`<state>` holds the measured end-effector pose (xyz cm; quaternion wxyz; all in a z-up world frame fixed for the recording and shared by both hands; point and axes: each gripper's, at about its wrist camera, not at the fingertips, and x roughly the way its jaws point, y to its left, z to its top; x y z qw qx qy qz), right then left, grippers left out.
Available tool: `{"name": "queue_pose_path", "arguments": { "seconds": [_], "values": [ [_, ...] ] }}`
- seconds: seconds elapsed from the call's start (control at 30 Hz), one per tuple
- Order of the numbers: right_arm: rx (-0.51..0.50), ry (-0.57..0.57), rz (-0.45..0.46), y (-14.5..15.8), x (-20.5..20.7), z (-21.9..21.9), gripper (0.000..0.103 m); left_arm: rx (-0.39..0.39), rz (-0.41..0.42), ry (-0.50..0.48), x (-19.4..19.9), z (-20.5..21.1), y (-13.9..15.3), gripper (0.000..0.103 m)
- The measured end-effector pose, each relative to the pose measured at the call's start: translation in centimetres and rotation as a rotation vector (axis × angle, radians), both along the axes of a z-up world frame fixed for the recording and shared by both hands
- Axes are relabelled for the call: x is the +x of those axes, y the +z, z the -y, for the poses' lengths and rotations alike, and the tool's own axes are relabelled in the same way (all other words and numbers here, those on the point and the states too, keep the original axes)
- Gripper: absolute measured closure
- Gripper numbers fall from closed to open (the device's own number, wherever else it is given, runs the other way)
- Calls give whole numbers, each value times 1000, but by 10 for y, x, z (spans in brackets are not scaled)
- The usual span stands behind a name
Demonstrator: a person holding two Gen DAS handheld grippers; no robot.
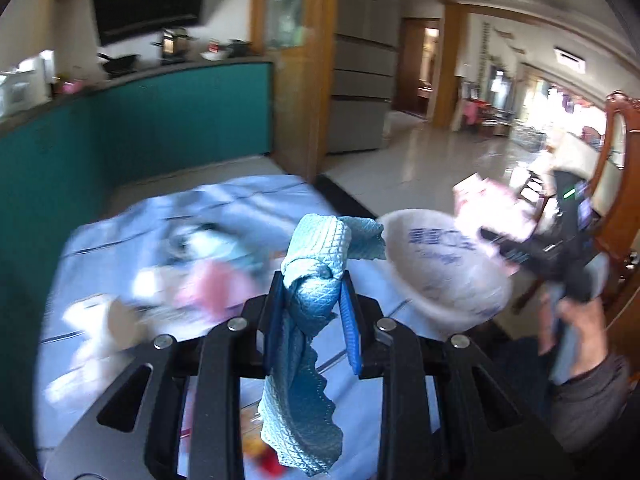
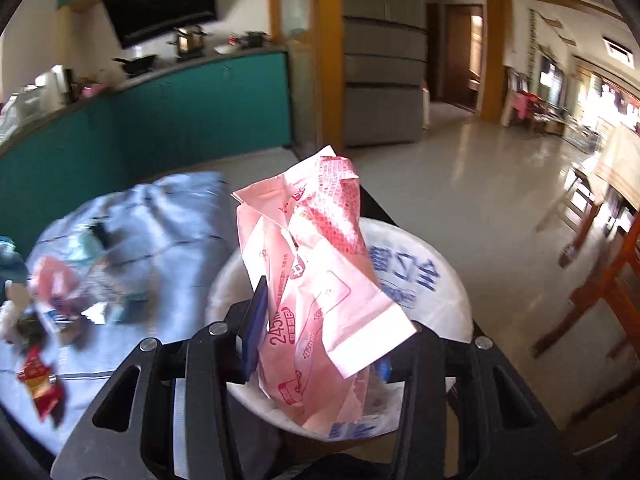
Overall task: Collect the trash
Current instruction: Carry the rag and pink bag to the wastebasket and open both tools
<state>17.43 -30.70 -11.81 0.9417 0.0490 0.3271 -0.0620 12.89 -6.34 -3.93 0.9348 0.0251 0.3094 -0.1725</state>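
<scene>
Left wrist view: my left gripper (image 1: 312, 304) is clamped on a blue cloth (image 1: 310, 280), bunched between the blue pads at the centre of the frame, its tail hanging to the lower middle. The cloth is soft and limp; I judge it light, and the bunched knot is the sure place to hold, since a loose edge would slide out. To the right, a white bowl (image 1: 444, 268) with blue lettering sits in the air beside the cloth, and my right hand (image 1: 576, 328) holds the other gripper at the right edge. Behind, at centre left, the counter (image 1: 100, 248) under a pale blue covering carries blurred litter, pink and white scraps I cannot name.

Right wrist view: my right gripper (image 2: 316, 336) is closed on a crumpled pink wrapper (image 2: 316, 280) at the frame's centre, and the bowl's rim seems caught in the same bite, though the right pad is hidden. The wrapper is thin, crinkly and probably slippery, so it wants pinching across the thick folded body. The bowl looks light and thin; squeezing the rim hard could crack it. At lower left a red packet (image 2: 38, 380) lies on the counter, small and flat, best nipped by an edge.
</scene>
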Motion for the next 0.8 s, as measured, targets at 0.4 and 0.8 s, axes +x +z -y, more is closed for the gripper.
{"name": "queue_pose_path", "arguments": {
  "seconds": [0.4, 0.8],
  "values": [
    [74, -137, -82, -55, 30, 54, 54, 9, -86, -207, 75, 148, -37, 75],
    [156, -225, -7, -49, 26, 78, 35, 63, -164, -157, 100, 167, -83, 42]
  ]
}}
